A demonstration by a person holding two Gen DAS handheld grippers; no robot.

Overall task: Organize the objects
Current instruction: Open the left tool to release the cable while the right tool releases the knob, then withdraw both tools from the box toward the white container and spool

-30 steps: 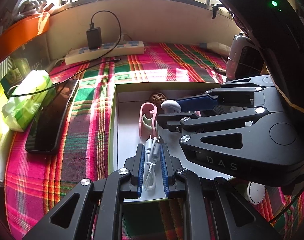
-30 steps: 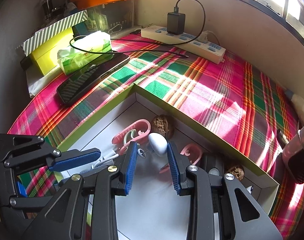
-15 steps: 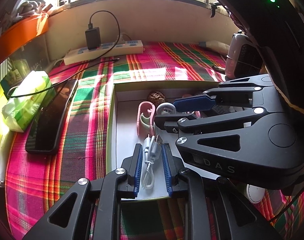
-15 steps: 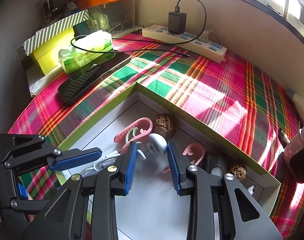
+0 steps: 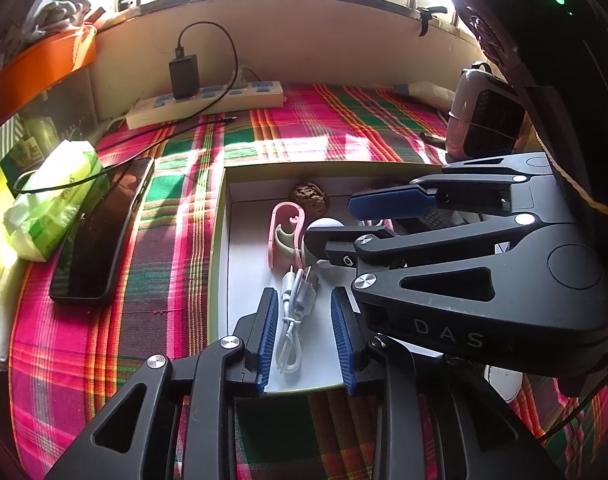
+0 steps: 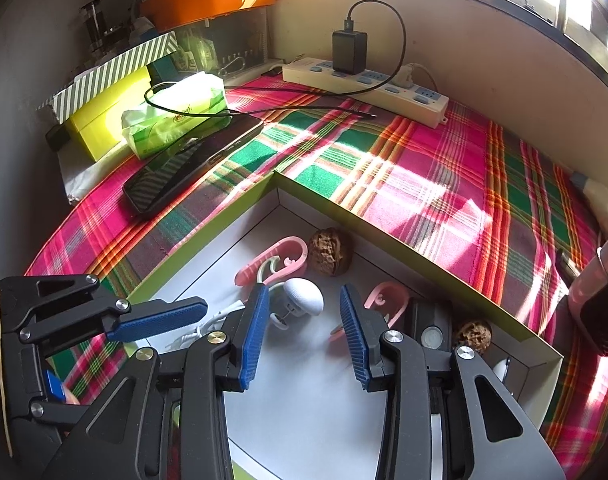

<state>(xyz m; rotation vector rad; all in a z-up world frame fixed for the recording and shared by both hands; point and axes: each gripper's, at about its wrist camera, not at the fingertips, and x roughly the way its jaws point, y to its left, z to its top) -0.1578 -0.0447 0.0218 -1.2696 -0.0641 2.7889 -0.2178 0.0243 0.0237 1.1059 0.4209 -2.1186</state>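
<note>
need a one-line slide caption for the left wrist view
Left claw open astride a coiled white USB cable in the green-rimmed box, right claw hovering over the white earbud.

The left tongs [image 5: 304, 336] stand parted around a coiled white cable [image 5: 294, 316] inside the white tray [image 5: 220, 240], while the right tongs [image 5: 367, 220] reach in beside a pink clip [image 5: 286, 232].
</note>
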